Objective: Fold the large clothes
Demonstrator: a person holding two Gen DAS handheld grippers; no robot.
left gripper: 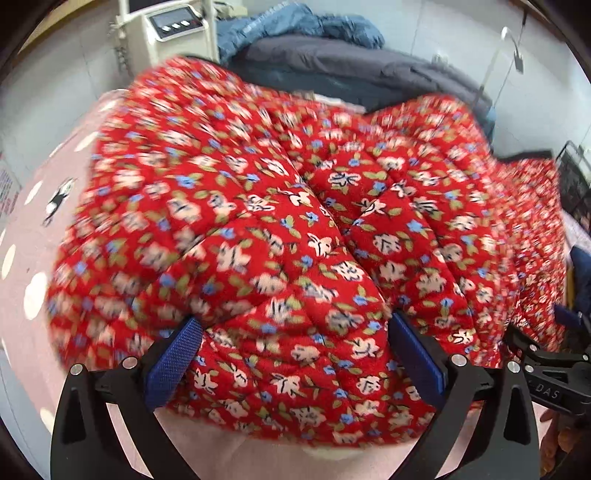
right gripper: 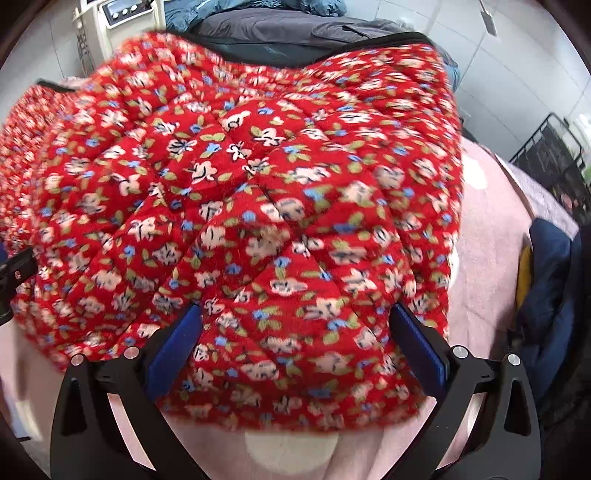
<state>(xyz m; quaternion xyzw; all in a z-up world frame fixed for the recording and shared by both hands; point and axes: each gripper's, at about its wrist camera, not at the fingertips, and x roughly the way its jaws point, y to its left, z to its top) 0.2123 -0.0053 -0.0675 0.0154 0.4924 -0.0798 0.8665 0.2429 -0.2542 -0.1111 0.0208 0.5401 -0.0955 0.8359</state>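
A padded red garment with white and blue flowers (left gripper: 280, 229) lies on a pink dotted sheet (left gripper: 33, 236) and fills both views; in the right wrist view (right gripper: 258, 206) it is motion-blurred. My left gripper (left gripper: 295, 354) has its blue pads wide apart, with a thick fold of the garment bulging between them. My right gripper (right gripper: 295, 347) stands the same way, pads wide apart around the garment's near edge. The right gripper's black body shows at the right edge of the left wrist view (left gripper: 554, 373).
A dark grey garment (left gripper: 351, 66) and a blue one (left gripper: 295, 26) are piled behind the red one. A cream machine with a display (left gripper: 173, 29) stands at the back left. A black rack (right gripper: 554, 158) and a navy cloth (right gripper: 550, 269) are at the right.
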